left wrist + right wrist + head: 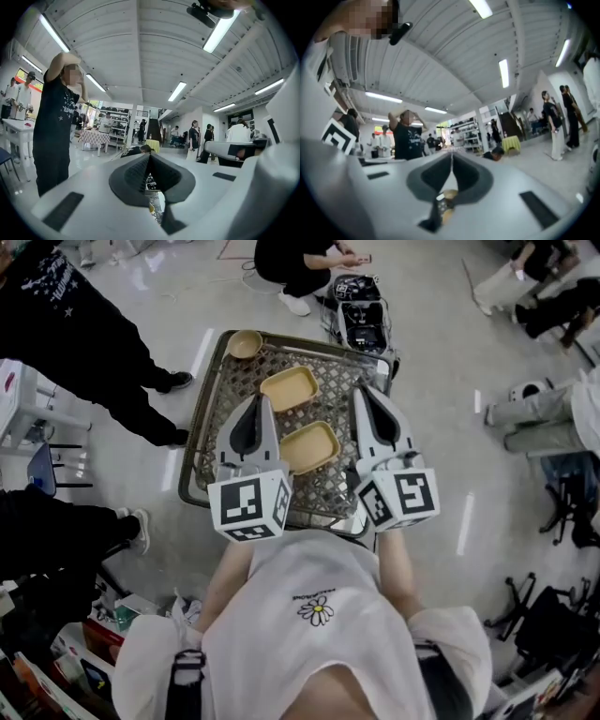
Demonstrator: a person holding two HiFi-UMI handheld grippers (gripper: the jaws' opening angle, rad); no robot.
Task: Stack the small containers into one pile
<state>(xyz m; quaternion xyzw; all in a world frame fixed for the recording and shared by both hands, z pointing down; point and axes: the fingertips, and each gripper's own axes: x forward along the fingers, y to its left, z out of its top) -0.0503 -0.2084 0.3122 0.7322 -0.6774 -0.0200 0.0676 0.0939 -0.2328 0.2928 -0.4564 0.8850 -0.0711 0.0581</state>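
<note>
— Where are the containers?
— The near rectangular container [309,447], the far rectangular container [290,388] and the round bowl [245,344] lie apart on the woven table [234,382]. None are stacked.
— The grippers?
— The left gripper [260,399] and right gripper [361,390] flank them, jaws clenched on nothing. I judge the whole pile remains.

Large open indoor hall used as a workspace, ribbed white ceiling [140,47] with strip lights [177,91], glossy pale floor [450,352], far shelves [115,121], cloth-covered tables [93,137], people [193,136] standing about.
</note>
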